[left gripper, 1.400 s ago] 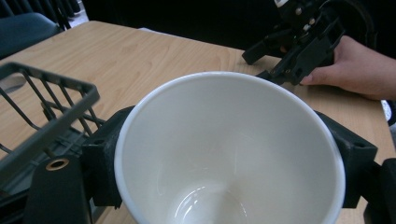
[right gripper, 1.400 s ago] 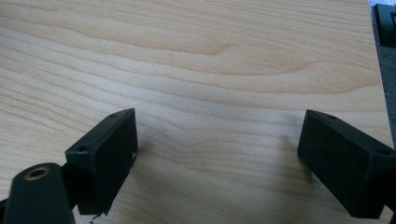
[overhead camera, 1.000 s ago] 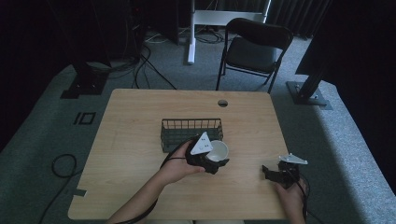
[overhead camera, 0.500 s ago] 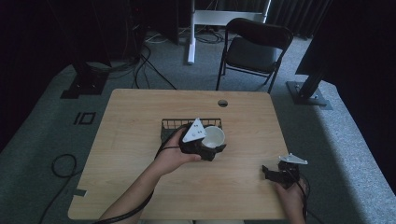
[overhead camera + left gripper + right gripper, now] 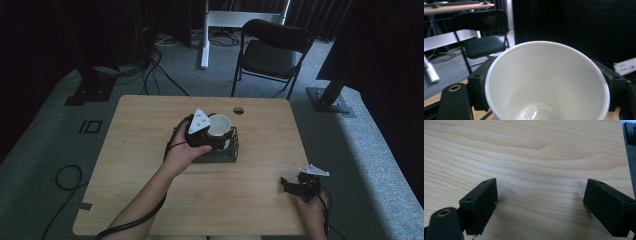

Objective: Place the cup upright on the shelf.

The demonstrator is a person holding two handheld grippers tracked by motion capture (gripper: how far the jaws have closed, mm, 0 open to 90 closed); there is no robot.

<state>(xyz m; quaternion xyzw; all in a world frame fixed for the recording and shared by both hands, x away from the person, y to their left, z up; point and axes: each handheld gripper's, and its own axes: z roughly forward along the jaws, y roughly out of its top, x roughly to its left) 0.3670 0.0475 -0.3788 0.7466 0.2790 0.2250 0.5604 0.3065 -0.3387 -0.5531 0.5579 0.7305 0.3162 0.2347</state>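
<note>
A white paper cup is held over the black wire basket in the middle of the wooden table. My left gripper is shut on the cup, and in the left gripper view the cup sits between both black jaws with its empty inside facing the camera. My right gripper rests on the table near the front right corner. In the right gripper view the right gripper stands open, wide apart over bare wood, with nothing between the jaws.
A black folding chair stands behind the table, and a round cable hole lies near the table's far edge. Cables and stand bases lie on the grey floor at the left and right.
My left gripper has carried the cup up and away from me, from in front of the basket to above it. The right gripper has stayed in place.
</note>
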